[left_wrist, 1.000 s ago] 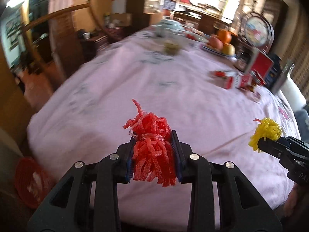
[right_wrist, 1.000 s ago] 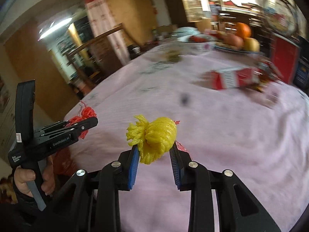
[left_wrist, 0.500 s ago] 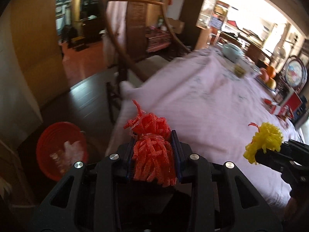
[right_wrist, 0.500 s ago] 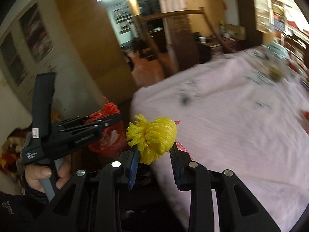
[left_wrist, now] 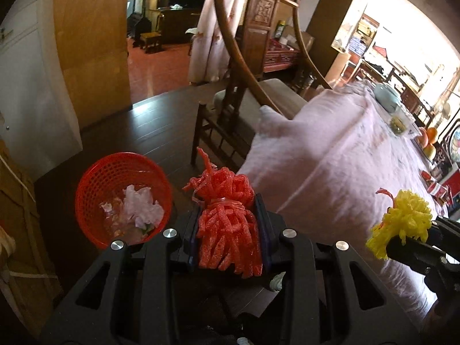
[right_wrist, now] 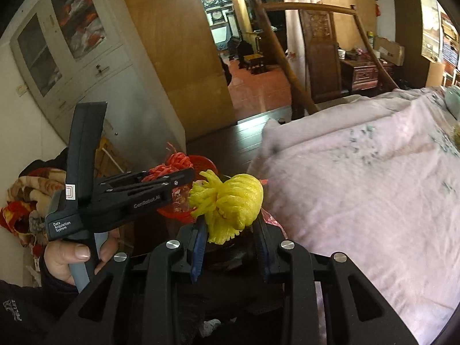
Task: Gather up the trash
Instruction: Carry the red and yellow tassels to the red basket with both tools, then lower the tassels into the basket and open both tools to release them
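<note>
- The tabletop (left_wrist: 339,155), covered in a pale pink cloth, fills the right side of both views; its near corner hangs down beside a wooden chair (left_wrist: 253,66) with a curved back rail.
- Dark floorboards (left_wrist: 149,126) lie to the left of the tabletop, with a white cabinet (right_wrist: 66,54) against the wall beyond.
- A red mesh basket (left_wrist: 95,181) stands on the floor, left of and below the left claw; crumpled white paper (left_wrist: 141,207) and other scraps lie inside it.
- The left claw (left_wrist: 228,224) is partly closed, its blue pads pressed on both sides of a red bundle of shredded netting (left_wrist: 227,221), whose loose tuft sticks out beyond the pads.
- In the right wrist view the left claw (right_wrist: 184,176) reaches in from the left, held by a hand (right_wrist: 72,256) in a dark sleeve, with the red bundle (right_wrist: 172,164) at its tip over the basket (right_wrist: 201,161).
- The right claw (right_wrist: 230,221) is partly closed too, holding a yellow bundle of netting (right_wrist: 230,201) between its pads, just off the tabletop's edge (right_wrist: 359,178).
- In the left wrist view the yellow bundle (left_wrist: 402,221) shows at the right claw's tip (left_wrist: 399,238), in front of the hanging cloth.
</note>
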{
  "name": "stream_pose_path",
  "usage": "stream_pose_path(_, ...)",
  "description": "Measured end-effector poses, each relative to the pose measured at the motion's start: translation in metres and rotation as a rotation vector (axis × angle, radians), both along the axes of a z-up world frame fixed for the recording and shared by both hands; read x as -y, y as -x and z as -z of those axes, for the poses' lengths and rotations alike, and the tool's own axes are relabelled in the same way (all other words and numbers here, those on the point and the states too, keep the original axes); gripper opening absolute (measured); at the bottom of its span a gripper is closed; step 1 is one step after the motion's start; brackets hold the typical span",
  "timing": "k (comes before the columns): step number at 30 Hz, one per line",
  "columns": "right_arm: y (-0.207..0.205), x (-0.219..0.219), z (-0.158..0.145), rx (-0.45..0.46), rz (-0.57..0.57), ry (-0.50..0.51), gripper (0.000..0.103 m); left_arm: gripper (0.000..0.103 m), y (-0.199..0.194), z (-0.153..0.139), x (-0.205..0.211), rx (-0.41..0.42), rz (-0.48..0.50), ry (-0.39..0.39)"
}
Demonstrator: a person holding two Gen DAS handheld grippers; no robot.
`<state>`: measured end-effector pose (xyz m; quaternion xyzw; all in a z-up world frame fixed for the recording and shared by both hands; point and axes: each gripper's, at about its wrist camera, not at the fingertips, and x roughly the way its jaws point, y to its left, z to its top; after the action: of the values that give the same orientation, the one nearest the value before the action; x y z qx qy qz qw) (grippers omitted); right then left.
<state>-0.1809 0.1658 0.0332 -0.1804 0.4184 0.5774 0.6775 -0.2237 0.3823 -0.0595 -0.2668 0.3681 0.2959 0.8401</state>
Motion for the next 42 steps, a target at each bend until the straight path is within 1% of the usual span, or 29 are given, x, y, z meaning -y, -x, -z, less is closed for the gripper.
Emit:
stream_pose_path(4, 0.004, -0.015, 0.006, -0.009, -0.026, 0.012, 0.031, 0.034, 0.004, 0.005, -0.006, -0.004, -0.017, 0.013)
stream_pose_path(9, 0.011, -0.034, 0.012, -0.032, -0.065, 0.019, 0.031, 0.034, 0.021, 0.013, -0.021, -0.023, -0.055, 0.025)
stream_pose_path(15, 0.024, -0.057, 0.023, -0.056, -0.118, 0.04, 0.031, 0.034, 0.053, 0.035, -0.047, -0.072, -0.147, 0.053)
stream_pose_path(18, 0.029, -0.069, 0.032, -0.074, -0.136, 0.06, 0.031, 0.034, 0.067, 0.051, -0.06, -0.108, -0.193, 0.084)
stream_pose_path(23, 0.033, -0.088, 0.044, -0.091, -0.159, 0.088, 0.031, 0.034, 0.077, 0.065, -0.069, -0.134, -0.226, 0.111)
stream_pose_path(26, 0.034, -0.094, 0.048, -0.097, -0.169, 0.098, 0.031, 0.034, 0.081, 0.067, -0.072, -0.136, -0.231, 0.117)
stream_pose_path(30, 0.035, -0.102, 0.052, -0.099, -0.181, 0.105, 0.031, 0.034, 0.09, 0.064, -0.082, -0.132, -0.26, 0.104)
stream_pose_path(38, 0.027, -0.112, 0.062, -0.103, -0.175, 0.12, 0.031, 0.034, 0.127, 0.063, -0.115, -0.135, -0.38, 0.088)
stream_pose_path(42, 0.023, -0.12, 0.068, -0.11, -0.165, 0.131, 0.031, 0.034, 0.139, 0.067, -0.126, -0.141, -0.415, 0.092)
